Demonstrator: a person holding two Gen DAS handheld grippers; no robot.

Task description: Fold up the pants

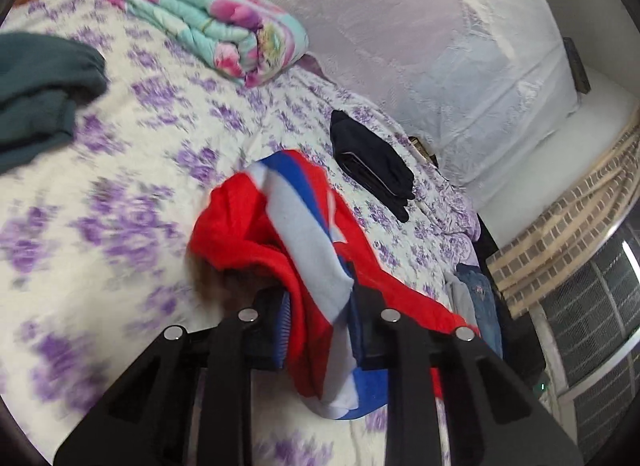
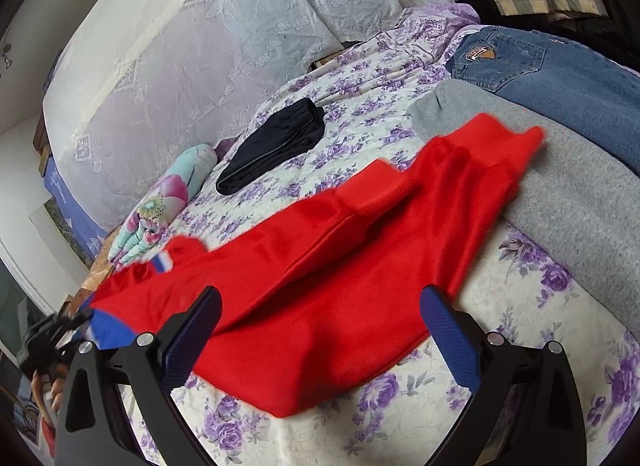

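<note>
Left wrist view: left gripper (image 1: 320,306), angled downward, clamps red pants (image 1: 256,225); right gripper (image 2: 320,330) spread wide.

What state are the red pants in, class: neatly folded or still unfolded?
Unfolded. The red pants sprawl rumpled across the bed, legs trailing apart, one end bunched between the left gripper fingers.

Both wrist cameras look forward and down along their own fingers, close over the floral bedspread (image 1: 120,193), sharing the red pants (image 2: 320,266), black folded garment (image 1: 372,161) and rolled quilt (image 2: 160,201).
</note>
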